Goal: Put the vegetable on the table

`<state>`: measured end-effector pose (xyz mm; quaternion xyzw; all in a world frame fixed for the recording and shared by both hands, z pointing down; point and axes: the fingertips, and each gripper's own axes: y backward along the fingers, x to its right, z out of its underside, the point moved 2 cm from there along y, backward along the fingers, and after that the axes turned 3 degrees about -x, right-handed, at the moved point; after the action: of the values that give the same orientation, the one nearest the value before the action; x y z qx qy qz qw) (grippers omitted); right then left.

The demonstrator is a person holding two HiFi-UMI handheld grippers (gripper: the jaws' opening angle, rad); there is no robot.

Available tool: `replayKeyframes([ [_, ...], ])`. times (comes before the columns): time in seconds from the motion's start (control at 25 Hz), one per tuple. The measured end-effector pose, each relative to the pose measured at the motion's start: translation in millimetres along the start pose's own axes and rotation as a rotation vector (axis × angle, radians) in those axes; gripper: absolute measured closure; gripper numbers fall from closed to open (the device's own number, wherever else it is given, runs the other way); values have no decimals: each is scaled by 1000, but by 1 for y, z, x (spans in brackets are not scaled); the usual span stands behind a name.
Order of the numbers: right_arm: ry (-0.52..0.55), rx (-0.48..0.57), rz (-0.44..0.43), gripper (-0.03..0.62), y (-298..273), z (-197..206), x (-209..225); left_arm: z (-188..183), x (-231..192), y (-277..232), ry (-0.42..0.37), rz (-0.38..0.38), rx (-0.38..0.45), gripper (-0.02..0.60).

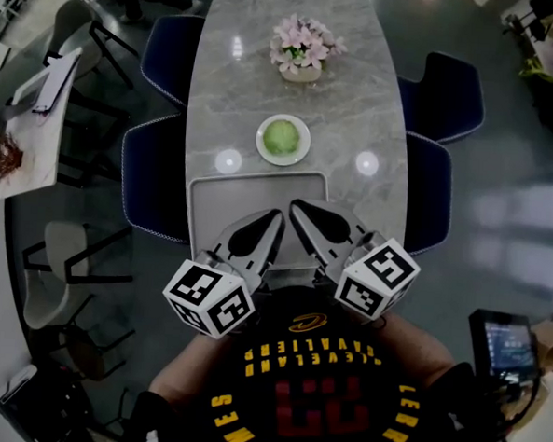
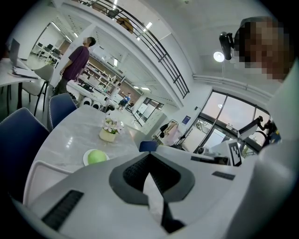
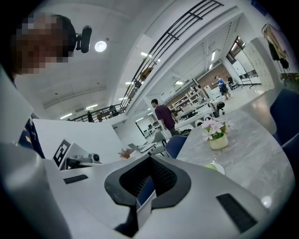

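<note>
The left gripper (image 1: 275,217) and the right gripper (image 1: 296,207) are held side by side close to the person's chest, over the near end of the grey marble tabletop (image 1: 355,89), their tips angled in toward each other and close together. In the left gripper view the left gripper (image 2: 149,155) has its jaws drawn together to a thin slit with nothing gripped; the right gripper view shows the right gripper (image 3: 150,158) the same way, jaws closed to a narrow gap and empty. Under both grippers lies a pale grey tray (image 1: 212,197) with a raised rim, set at the tabletop's near edge. The vegetable (image 1: 282,137), a round pale green one, sits on a small white plate (image 1: 259,138) just beyond the tray's far rim, near the middle of the tabletop and well apart from both grippers; it also shows low at the left of the left gripper view (image 2: 96,157) and low at the right of the right gripper view (image 3: 211,166). Farther along stands a pot of pink flowers (image 1: 301,69). Dark blue chairs (image 1: 168,45) line both long sides. A person in a dark red top (image 2: 74,63) stands in the hall beyond the tabletop's far end.
</note>
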<state>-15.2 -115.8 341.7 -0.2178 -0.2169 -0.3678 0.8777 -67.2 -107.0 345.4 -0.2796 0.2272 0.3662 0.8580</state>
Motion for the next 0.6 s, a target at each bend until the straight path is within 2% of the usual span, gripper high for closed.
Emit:
replayKeyframes([
  [0.48, 8, 0, 30, 589, -7, 9, 9, 5, -10, -5, 16, 12, -27, 581],
  [0.6, 16, -7, -9, 589, -18, 9, 3, 2, -18, 1, 14, -23, -13, 581],
])
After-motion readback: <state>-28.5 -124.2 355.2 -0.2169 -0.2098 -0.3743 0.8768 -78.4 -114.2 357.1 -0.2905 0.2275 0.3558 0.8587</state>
